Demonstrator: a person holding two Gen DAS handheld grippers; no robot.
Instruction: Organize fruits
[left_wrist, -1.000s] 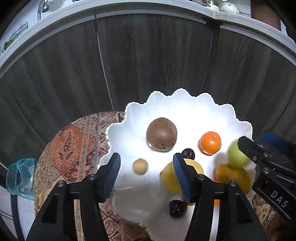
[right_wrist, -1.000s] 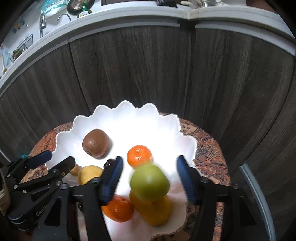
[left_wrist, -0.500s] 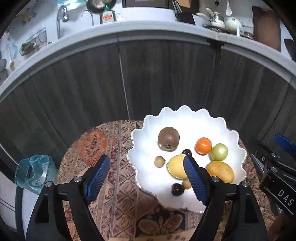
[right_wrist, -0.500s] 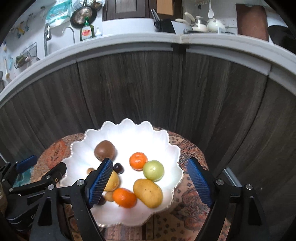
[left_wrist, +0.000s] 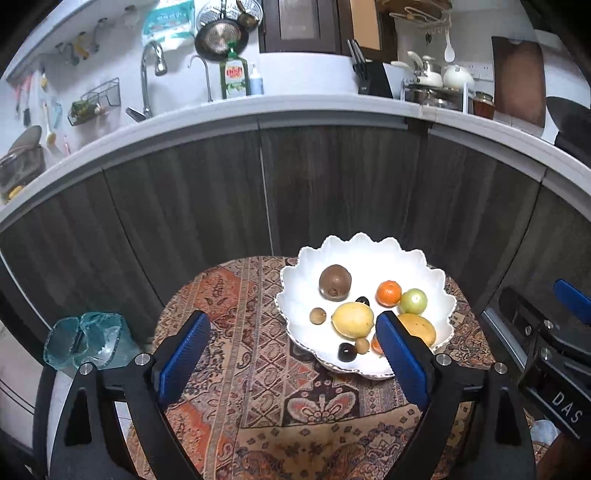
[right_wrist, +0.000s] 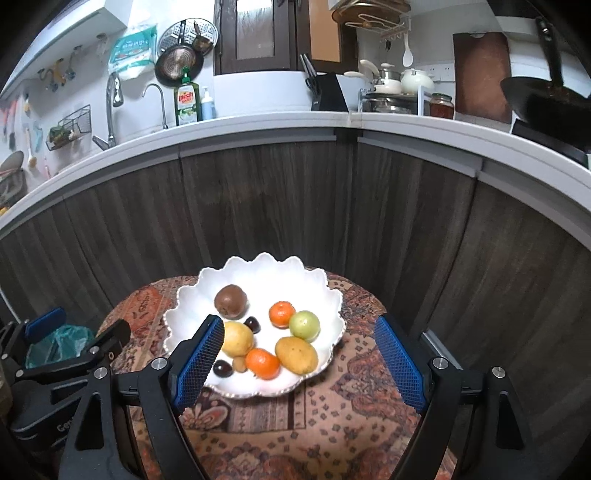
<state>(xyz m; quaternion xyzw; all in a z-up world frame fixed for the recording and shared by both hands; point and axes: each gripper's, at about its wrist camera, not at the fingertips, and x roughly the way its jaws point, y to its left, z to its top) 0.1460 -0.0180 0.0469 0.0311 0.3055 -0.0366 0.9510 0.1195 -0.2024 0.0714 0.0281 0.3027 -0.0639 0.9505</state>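
A white scalloped bowl (left_wrist: 369, 247) (right_wrist: 266, 262) sits on a round patterned table. It holds a brown kiwi-like fruit (left_wrist: 334, 281), a lemon (left_wrist: 352, 319), a mandarin (left_wrist: 388, 293), a green apple (right_wrist: 304, 325), a yellow mango (right_wrist: 296, 354), a second mandarin (right_wrist: 262, 363) and small dark and tan fruits. My left gripper (left_wrist: 292, 316) hovers above and short of the bowl, its jaws opening with nothing between them. Beside it, my right gripper (right_wrist: 299, 321) is open and empty, also back from the bowl.
A patterned cloth (left_wrist: 258, 350) covers the table. A teal plastic bag (left_wrist: 86, 339) stands off the table's left side. Dark wood cabinet fronts (left_wrist: 332, 192) rise just behind, under a counter with a tap and a dish soap bottle (left_wrist: 232, 79).
Both grippers have pulled back and up from the bowl, and their jaws have widened. The green apple that was between the right jaws now rests in the bowl.
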